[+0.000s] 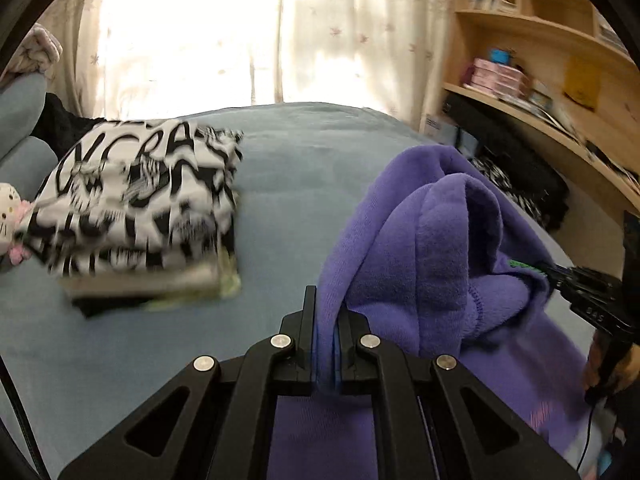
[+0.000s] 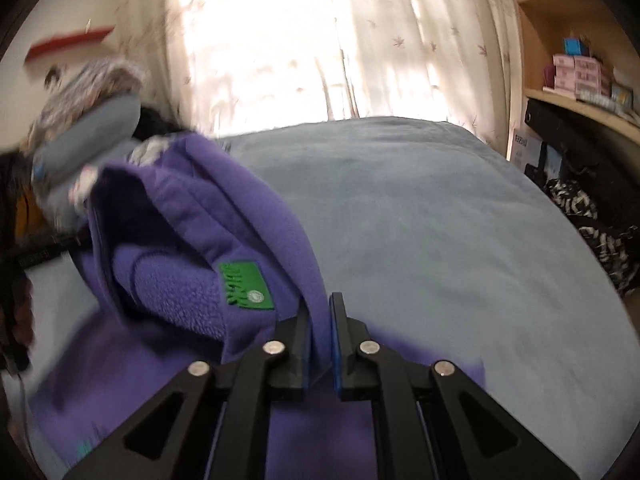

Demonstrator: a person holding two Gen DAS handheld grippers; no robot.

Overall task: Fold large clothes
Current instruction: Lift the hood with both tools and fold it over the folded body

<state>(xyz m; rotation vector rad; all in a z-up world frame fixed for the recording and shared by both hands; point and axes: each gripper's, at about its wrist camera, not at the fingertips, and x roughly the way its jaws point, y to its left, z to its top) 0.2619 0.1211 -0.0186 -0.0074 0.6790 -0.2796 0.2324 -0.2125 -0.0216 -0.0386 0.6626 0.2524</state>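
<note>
- Left tongs point(image 1: 325, 344): clenched on a fold of the purple fleece point(image 1: 436, 240); the cloth runs up between the two fingers and rises ahead and to the right of them.
- Right tongs point(image 2: 320, 340): clenched on an edge of the same purple fleece point(image 2: 192, 216); the cloth passes between the fingers and bunches up ahead and to the left.
- Green label point(image 2: 246, 282): sewn inside the fleece, just ahead-left of the right tongs, beside the fuzzy lining.
- In the left view, the right tongs point(image 1: 560, 274) show at the far right, touching the fleece at its green label.
- Fleece position: lifted at both gripped points, with its lower part spread on the bed beneath both tongs.
- Bed point(image 1: 300, 184): covered in a grey-blue sheet, extending ahead of both tongs.
- Folded stack point(image 1: 140, 208): black-and-white printed garment on top, lying on the bed ahead-left of the left tongs, well apart from the fleece; blurred.
- Plush toy point(image 1: 10, 220): white, at the far left edge, beside the stack.
- Curtains point(image 1: 240, 32): pale, backlit, beyond the far edge of the bed.
- Wooden shelves point(image 1: 540, 48): ahead-right, holding boxes and books; details blurred.
</note>
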